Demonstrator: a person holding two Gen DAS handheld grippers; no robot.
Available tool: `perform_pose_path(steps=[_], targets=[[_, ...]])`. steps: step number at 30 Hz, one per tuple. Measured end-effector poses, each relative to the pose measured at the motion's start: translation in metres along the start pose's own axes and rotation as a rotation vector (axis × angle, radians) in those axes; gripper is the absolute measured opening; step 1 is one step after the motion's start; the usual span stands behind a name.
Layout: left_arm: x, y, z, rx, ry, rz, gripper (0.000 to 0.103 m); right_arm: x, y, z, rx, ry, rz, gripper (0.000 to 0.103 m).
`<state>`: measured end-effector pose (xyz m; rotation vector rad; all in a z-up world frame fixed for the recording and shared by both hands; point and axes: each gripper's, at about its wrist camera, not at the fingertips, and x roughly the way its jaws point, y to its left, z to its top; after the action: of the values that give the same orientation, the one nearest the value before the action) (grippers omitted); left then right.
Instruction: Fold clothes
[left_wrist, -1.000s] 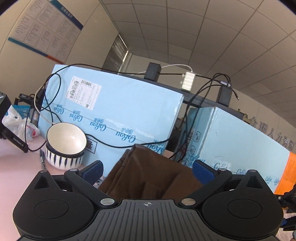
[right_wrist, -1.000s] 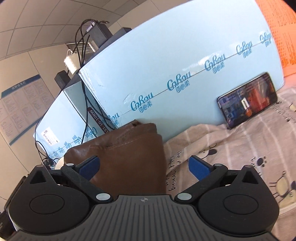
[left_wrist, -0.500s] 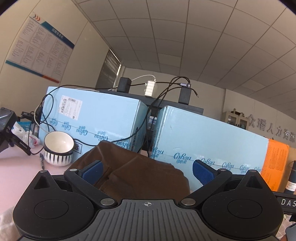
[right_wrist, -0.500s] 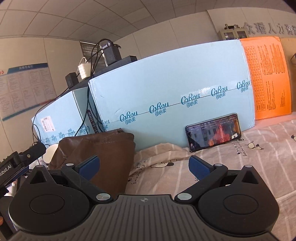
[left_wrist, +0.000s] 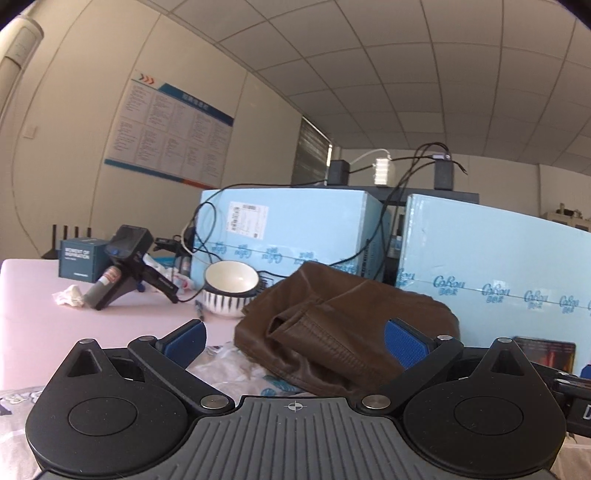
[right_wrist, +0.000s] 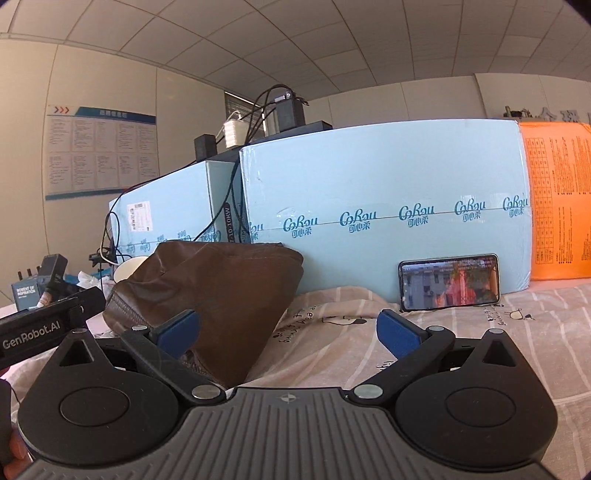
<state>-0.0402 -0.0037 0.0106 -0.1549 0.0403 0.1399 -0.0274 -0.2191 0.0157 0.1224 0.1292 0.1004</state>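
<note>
Blue-padded fingers on the left gripper (left_wrist: 295, 341) stand wide apart and grip nothing; the brown garment (left_wrist: 347, 325) lies just beyond them, its near edge showing between the pads without clear contact. That garment is a folded bundle of smooth, leather-like material with stitched seams and a ribbed band, resting against the pale blue boxes (right_wrist: 384, 206) and on the printed striped bedsheet (right_wrist: 369, 343). Its long axis runs roughly along the face of the boxes, and the ribbed edge faces away from them. Left of the garment, beside the boxes, sits a white bowl (left_wrist: 231, 288) with a dark striped outside. On the right gripper (right_wrist: 288, 330) the fingers are likewise spread wide and empty, the left pad (right_wrist: 181, 328) in front of the garment's front face. Right of the garment, a phone (right_wrist: 448, 282) leans lit against the boxes.
</note>
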Motion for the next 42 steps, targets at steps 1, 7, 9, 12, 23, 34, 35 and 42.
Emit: perform_pose_path(steps=[1, 7, 9, 12, 23, 34, 35, 42], targets=[[0.000, 0.001, 0.000, -0.003, -0.004, 0.007, 0.103, -0.001, 0.002, 0.000, -0.011, -0.005, 0.008, 0.103], [-0.005, -0.009, 0.000, 0.057, -0.036, 0.016, 0.103, -0.005, 0.005, 0.000, -0.024, -0.036, -0.020, 0.103], [-0.008, -0.009, -0.001, 0.058, -0.050, 0.007, 0.103, -0.006, 0.006, 0.000, -0.030, -0.041, -0.030, 0.103], [-0.010, -0.007, -0.001, 0.046, -0.064, -0.010, 0.103, -0.007, 0.008, 0.000, -0.044, -0.048, -0.035, 0.103], [-0.016, -0.012, -0.001, 0.063, -0.093, -0.036, 0.103, -0.011, 0.012, -0.001, -0.069, -0.078, -0.042, 0.103], [-0.019, -0.012, -0.001, 0.063, -0.105, -0.026, 0.103, -0.012, 0.015, -0.002, -0.078, -0.081, -0.037, 0.103], [-0.019, -0.012, -0.001, 0.063, -0.105, -0.025, 0.103, -0.013, 0.015, -0.002, -0.079, -0.083, -0.036, 0.103], [-0.019, -0.012, -0.001, 0.063, -0.105, -0.024, 0.103, -0.013, 0.016, -0.002, -0.079, -0.083, -0.033, 0.103]])
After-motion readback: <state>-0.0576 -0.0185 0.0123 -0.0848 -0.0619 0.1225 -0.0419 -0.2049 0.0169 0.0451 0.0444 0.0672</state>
